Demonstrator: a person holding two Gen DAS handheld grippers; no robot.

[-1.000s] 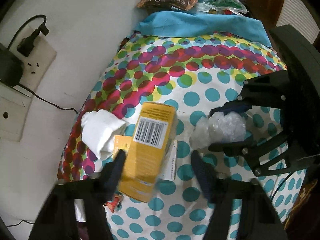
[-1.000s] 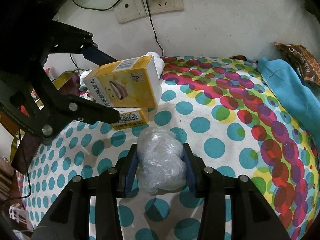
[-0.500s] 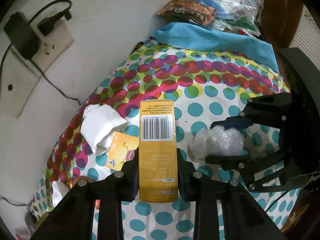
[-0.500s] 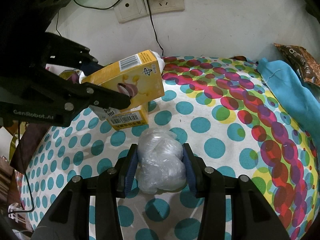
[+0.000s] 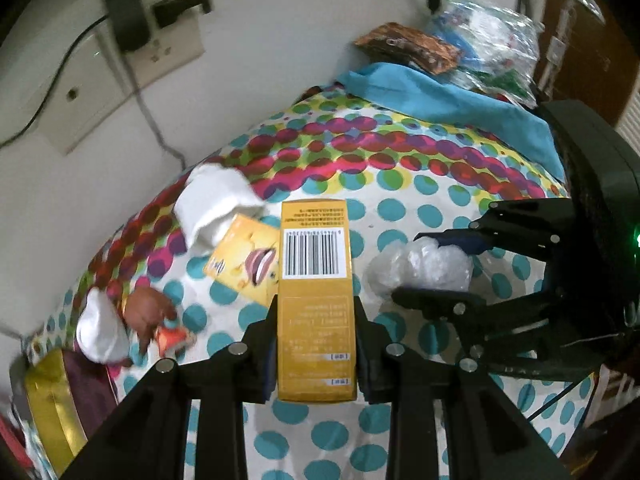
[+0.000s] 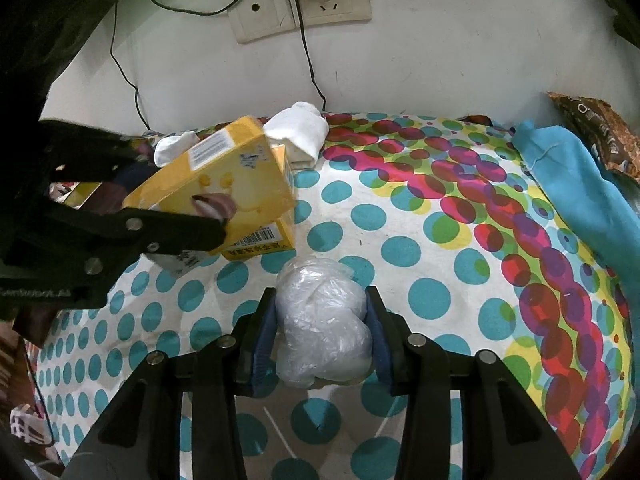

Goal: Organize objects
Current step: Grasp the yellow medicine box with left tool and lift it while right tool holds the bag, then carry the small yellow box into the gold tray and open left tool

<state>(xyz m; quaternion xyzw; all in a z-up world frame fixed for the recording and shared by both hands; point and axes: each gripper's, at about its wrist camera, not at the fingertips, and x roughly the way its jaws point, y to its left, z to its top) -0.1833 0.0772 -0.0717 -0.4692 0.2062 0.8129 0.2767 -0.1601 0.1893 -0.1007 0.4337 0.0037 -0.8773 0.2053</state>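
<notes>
My left gripper [image 5: 316, 320] is shut on a yellow box [image 5: 316, 300] with a barcode and holds it above the dotted cloth; it also shows in the right wrist view [image 6: 224, 184], lifted and tilted. A second yellow box [image 5: 244, 266] lies flat on the cloth under it, seen in the right wrist view [image 6: 260, 240] too. My right gripper [image 6: 320, 320] is shut on a crumpled clear plastic bag [image 6: 320, 320], resting on the cloth; the bag shows in the left wrist view [image 5: 424, 268] at right.
White socks [image 5: 216, 204] lie by the wall. A gold tin [image 5: 56, 404] sits at the left edge. A blue cloth [image 5: 440, 104] and snack packets [image 5: 408, 46] are at the far end. Wall sockets with plugs and cords [image 6: 304, 4] are behind.
My left gripper closed on the yellow box, lifted it off the second box and pulled back to the left. The right gripper kept holding the plastic bag in place.
</notes>
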